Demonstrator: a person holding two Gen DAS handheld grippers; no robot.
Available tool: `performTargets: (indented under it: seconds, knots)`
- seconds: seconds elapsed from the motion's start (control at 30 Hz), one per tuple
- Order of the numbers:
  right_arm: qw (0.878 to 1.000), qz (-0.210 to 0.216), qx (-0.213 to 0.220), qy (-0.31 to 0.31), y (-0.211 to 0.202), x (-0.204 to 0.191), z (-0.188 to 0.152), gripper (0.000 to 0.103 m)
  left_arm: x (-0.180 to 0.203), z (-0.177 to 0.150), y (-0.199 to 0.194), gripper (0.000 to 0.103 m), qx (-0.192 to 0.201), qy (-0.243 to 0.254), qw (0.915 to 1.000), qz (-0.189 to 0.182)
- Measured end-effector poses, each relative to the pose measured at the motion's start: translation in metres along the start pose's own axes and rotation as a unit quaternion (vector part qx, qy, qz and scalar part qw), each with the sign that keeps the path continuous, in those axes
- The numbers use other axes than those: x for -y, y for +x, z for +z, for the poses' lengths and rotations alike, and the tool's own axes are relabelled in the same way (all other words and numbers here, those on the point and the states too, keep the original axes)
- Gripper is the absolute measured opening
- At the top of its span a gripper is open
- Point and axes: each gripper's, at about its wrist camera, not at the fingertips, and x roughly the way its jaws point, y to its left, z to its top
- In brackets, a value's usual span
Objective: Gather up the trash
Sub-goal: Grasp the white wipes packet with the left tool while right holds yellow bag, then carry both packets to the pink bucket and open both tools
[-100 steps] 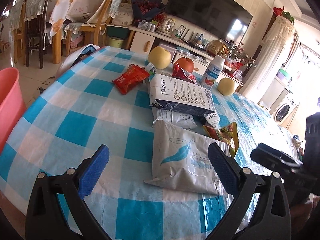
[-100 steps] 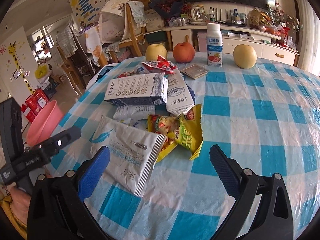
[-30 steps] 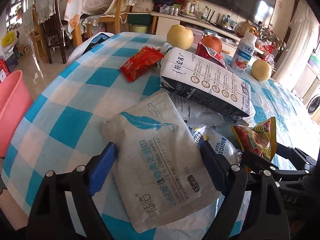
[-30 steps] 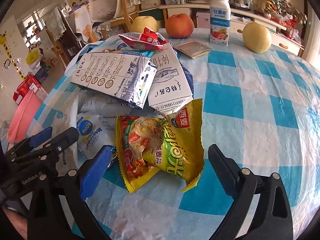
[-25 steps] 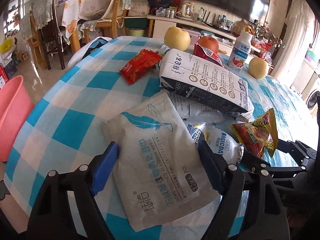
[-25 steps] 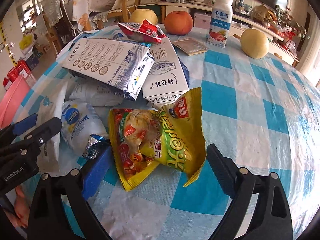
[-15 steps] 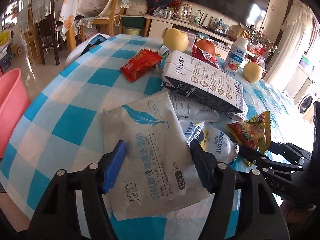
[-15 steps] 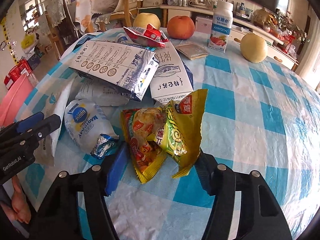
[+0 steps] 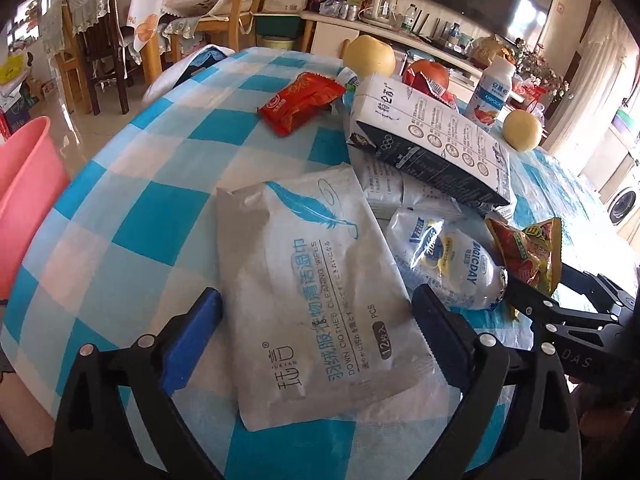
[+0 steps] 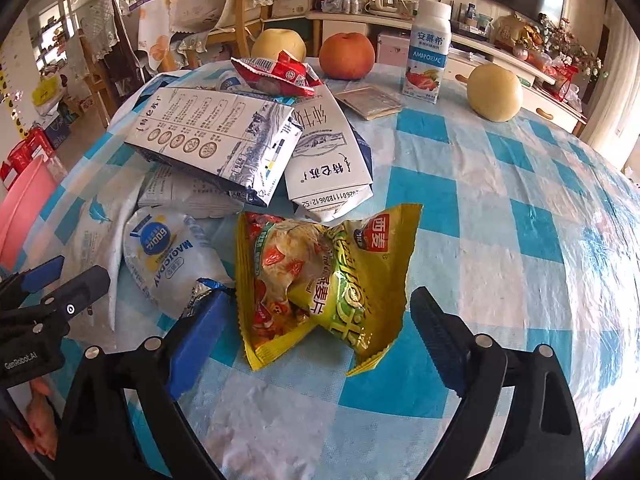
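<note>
Closest in the left wrist view, the white wipes pack (image 9: pixel 320 280) is seen lying flat on the worktop (image 9: pixel 140 236) between the blue pads of the left hand-held gripper (image 9: pixel 316 332). The pads are set wide apart, one at each side edge of the pack; whether they touch it cannot be told. In the right wrist view only a strip of this pack (image 10: pixel 92 232) is shown, far to the left.

In the right wrist view the yellow snack bag (image 10: pixel 324 280) is seen crumpled between the pads of the right hand-held gripper (image 10: pixel 320 328). This one is wide open too, and nothing is gripped. In the left wrist view the same bag (image 9: pixel 528 252) is seen only as a small piece off to the right, just past the tip of the right hand-held gripper (image 9: pixel 560 304).

Left of the snack bag, a white pouch with a blue round mark (image 10: pixel 168 256) is found. Beyond it two milk cartons (image 10: pixel 224 140) are piled, and a red wrapper (image 10: pixel 276 72) is laid on top.

Farther off, a drink bottle (image 10: pixel 428 52), an orange fruit (image 10: pixel 346 56) and two pale fruits (image 10: pixel 494 94) are stood on the worktop.

A pink bucket (image 9: pixel 24 200) is seen beside the worktop, far left; its inside cannot be seen.
</note>
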Motion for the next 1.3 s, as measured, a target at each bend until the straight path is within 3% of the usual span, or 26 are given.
performTargets:
  seconds: [0.2,0.27,0.33,0.43,0.53,0.93,1.17,1.3]
  knots:
    - [1.000,-0.010,-0.004,-0.008,0.007,0.001,0.001,0.093,0.016,-0.001,0.011,0.099,-0.001,0.051,0.9973,0.054]
    - [1.000,-0.008,-0.002,-0.009,0.007,0.002,0.001,0.092,0.017,0.001,0.012,0.098,-0.001,0.056,0.9969,0.055]
    - [1.000,-0.003,0.005,-0.018,0.004,-0.001,0.001,0.074,0.016,0.002,0.011,0.092,0.003,0.067,0.9965,0.049]
    - [0.999,-0.009,0.010,-0.035,0.001,-0.006,0.001,0.059,0.017,0.001,0.008,0.086,0.008,0.081,0.9956,0.047]
    - [0.999,-0.013,0.008,-0.039,-0.002,-0.008,0.000,0.054,0.016,0.000,0.006,0.080,0.011,0.086,0.9953,0.044]
    - [0.998,-0.026,0.049,-0.025,-0.042,-0.005,-0.010,0.050,-0.010,0.006,-0.006,0.074,0.016,0.034,0.9993,-0.002]
    - [0.998,0.000,0.056,-0.007,-0.058,-0.010,-0.013,0.050,-0.035,0.017,-0.032,0.074,0.066,-0.020,0.9969,-0.038]
    - [0.998,0.028,0.061,0.002,-0.067,-0.023,-0.010,0.050,-0.053,0.023,-0.047,0.074,0.104,-0.048,0.9931,-0.024]
